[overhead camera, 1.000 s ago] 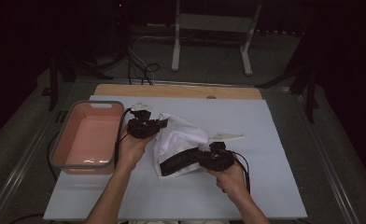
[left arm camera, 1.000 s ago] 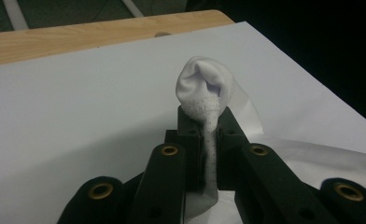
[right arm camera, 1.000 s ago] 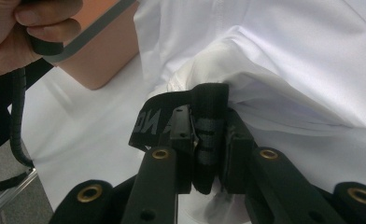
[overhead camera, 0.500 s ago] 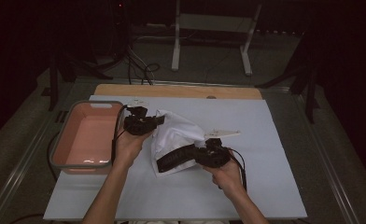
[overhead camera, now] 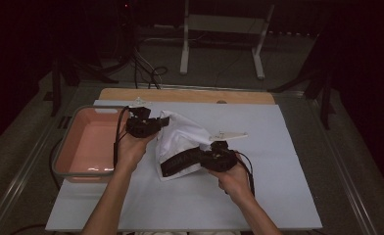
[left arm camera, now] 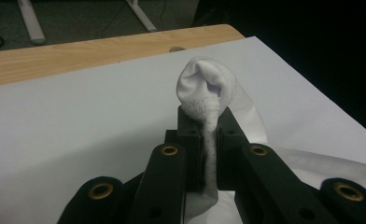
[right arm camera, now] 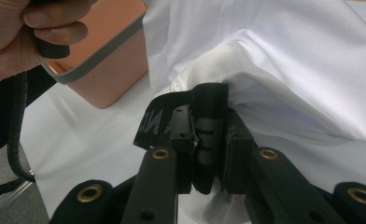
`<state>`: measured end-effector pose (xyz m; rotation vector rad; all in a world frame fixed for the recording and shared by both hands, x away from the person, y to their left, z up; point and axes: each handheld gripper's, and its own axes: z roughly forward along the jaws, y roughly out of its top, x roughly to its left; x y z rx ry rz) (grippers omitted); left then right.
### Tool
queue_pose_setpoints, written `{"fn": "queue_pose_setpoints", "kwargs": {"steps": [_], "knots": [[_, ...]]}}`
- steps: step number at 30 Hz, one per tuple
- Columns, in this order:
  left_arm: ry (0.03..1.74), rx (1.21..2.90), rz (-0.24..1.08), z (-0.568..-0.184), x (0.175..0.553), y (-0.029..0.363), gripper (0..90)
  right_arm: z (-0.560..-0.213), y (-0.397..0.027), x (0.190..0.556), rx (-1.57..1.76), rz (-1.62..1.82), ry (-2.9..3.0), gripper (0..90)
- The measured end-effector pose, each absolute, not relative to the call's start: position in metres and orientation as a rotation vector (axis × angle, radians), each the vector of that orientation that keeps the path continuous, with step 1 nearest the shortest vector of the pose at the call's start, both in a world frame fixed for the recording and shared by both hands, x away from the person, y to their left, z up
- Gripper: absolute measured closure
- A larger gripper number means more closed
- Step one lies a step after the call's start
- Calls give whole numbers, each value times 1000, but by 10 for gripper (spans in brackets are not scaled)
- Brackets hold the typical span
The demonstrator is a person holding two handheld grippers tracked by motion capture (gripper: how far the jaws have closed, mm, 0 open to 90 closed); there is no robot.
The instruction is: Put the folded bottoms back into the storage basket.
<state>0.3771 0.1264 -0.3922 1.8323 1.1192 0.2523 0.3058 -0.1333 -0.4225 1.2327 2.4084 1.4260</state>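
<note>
So your left gripper [left arm camera: 204, 135] and right gripper [right arm camera: 208, 140] both pinch the white garment [overhead camera: 182, 139] beside the pink tub [overhead camera: 89, 147]; it is not in the tub yet.

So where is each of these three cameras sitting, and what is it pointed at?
High view: above the person's side, looking forward and down on the table; both forearms, left gripper and right gripper show.
Left gripper view: on the left gripper, looking along its jaws, shut on white fabric.
Right gripper view: on the right gripper, jaws shut on the black waistband; the left hand shows.
Shared: white garment, pink tub.
</note>
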Motion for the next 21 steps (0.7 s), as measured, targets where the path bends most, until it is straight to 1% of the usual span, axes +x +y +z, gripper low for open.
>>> {"fn": "queue_pose_setpoints", "kwargs": {"steps": [21], "knots": [[1139, 1789, 263, -382, 384, 137, 850, -412, -118, 311, 1215, 1467, 2397, 788]]}}
